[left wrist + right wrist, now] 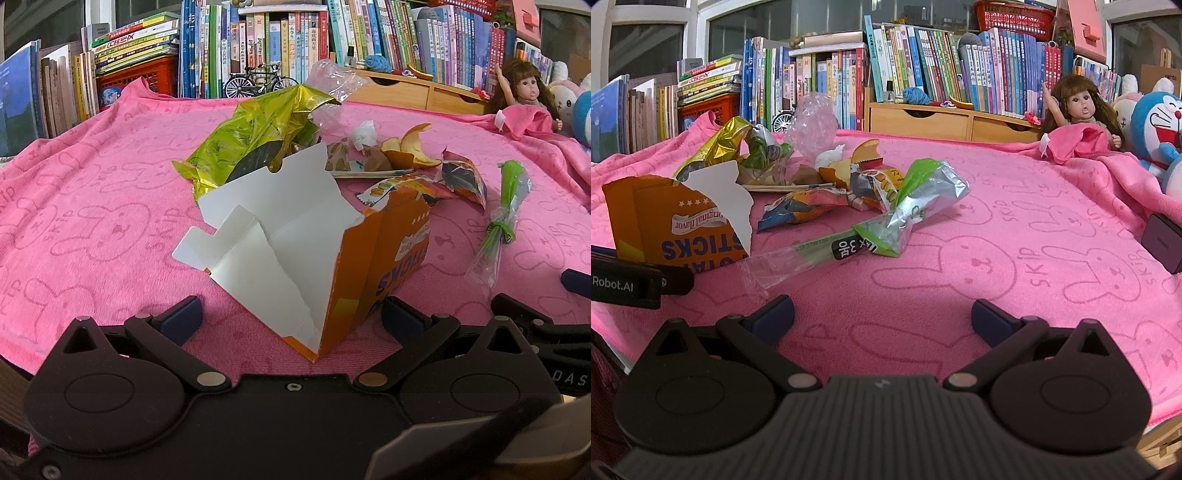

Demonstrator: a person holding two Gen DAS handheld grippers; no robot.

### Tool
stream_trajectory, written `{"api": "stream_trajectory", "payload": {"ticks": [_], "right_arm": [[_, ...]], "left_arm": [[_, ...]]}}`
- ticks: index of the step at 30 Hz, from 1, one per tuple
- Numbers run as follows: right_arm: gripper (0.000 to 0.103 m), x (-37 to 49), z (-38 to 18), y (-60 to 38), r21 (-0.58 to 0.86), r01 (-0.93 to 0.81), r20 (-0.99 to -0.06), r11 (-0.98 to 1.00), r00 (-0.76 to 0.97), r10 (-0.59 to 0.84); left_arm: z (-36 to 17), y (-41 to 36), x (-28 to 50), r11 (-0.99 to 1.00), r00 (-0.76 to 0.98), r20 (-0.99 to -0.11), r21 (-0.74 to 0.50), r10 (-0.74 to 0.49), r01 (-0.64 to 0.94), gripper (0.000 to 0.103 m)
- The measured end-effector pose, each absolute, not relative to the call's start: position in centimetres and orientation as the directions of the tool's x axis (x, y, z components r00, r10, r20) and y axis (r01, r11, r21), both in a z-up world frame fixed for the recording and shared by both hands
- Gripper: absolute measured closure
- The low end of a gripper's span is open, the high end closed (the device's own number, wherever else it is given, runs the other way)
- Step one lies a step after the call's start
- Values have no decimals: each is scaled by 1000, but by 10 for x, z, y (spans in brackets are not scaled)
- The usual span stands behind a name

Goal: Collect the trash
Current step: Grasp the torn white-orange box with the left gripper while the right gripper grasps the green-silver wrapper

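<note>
Approaching the torn orange box on the near desk, the left hand-held gripper straddles it unclenched; the right hand-held gripper hovers released; closing comes next.

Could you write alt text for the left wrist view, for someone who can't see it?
An open hand-held gripper straddles a torn orange box on a pink towel. Behind lie wrappers, orange peel and a bookshelf.
</note>
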State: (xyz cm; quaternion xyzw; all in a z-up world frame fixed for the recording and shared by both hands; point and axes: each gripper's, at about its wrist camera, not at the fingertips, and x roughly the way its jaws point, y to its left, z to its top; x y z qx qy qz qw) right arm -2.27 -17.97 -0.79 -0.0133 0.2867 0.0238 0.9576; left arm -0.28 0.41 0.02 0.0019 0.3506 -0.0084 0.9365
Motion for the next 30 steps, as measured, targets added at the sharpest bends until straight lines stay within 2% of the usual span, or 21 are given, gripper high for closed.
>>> {"api": "stream_trajectory", "payload": {"ticks": [6,13,19,22,26,30], "right_arm": [[0,-20,-3,-184,-2,-85,-559,996,826,69],[1,-18,16,-184,-54,-151,-489,987,866,106],[9,5,28,-191,-25,-139,-484,990,868,109],[11,19,29,-196,-1,-118,-489,993,866,103],[13,36,28,-201,38,-83,-507,996,857,91],[15,45,20,-204,74,-60,-529,995,844,90]], "left_arm": [[0,5,-1,1000,751,-660,-10,-27,27,1],[16,19,-8,993,766,-634,-114,-105,43,3],[18,21,-19,981,790,-586,-163,-181,103,2],[20,21,-22,984,815,-557,-151,-160,90,2],[22,20,-31,995,878,-472,-85,-82,48,0],[14,20,-31,994,854,-513,-102,-91,44,0]]}}
